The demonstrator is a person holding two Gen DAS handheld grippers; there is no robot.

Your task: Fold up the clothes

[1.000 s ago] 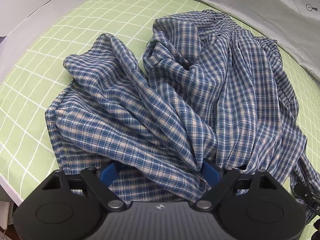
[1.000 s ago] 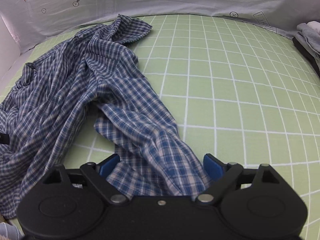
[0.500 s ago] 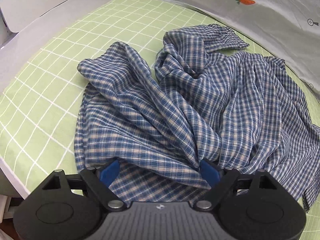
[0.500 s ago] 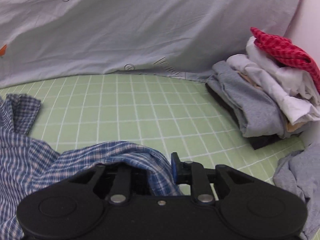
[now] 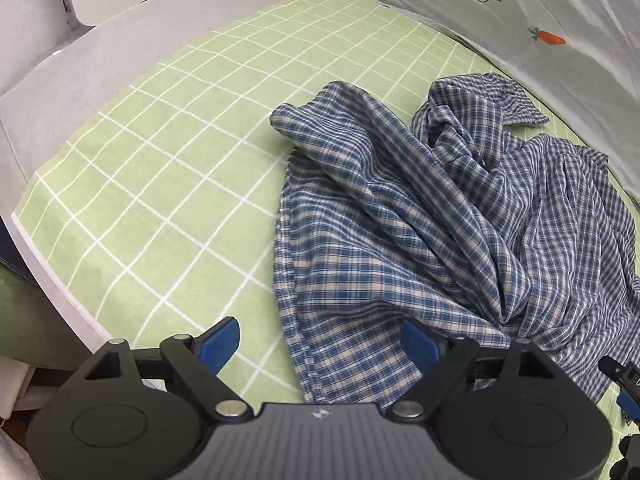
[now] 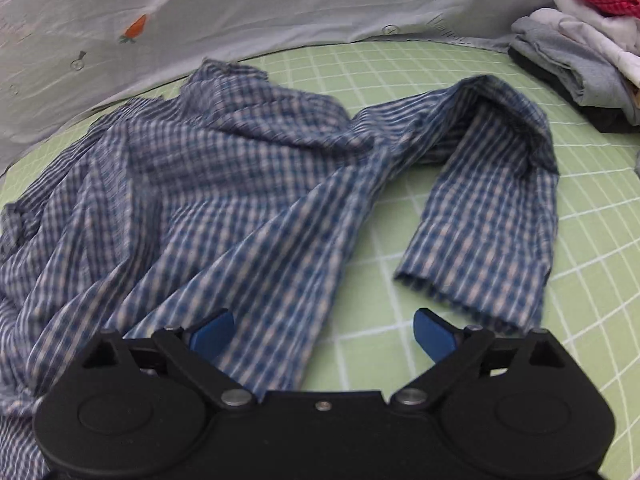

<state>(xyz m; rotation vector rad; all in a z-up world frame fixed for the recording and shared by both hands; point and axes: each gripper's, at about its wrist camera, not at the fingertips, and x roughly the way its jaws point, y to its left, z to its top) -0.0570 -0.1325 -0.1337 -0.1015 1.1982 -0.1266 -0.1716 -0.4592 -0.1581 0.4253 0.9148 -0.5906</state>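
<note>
Shirt (image 5: 420,216), blue-and-white plaid, lies crumpled on the green grid mat (image 5: 168,184): deep ridges run through the body and no clean fold shows anywhere. Judged from this, folding proper has not started; the work is at the spreading stage.

Seen from the right gripper (image 6: 322,330), 1 sleeve (image 6: 492,200) is thrown out ahead and to its right, doubled back on itself with the cuff nearest the tool. The body bunches ahead and to its left. This gripper's jaws are opening; a strip of plaid passes under the gap beside the left pad, and neither pad presses on it.

Left gripper (image 5: 318,342) stands wide. The shirt's near hem runs between its blue pads, close to the right one; nothing looks pinched.

Left to do: flatten the body, straighten both sleeves, then make the folds.

Outward: pile of clothes (image 6: 580,40), red check on top, far ahead-right of the right gripper. Grey printed sheet (image 5: 520,12) backs the mat.
</note>
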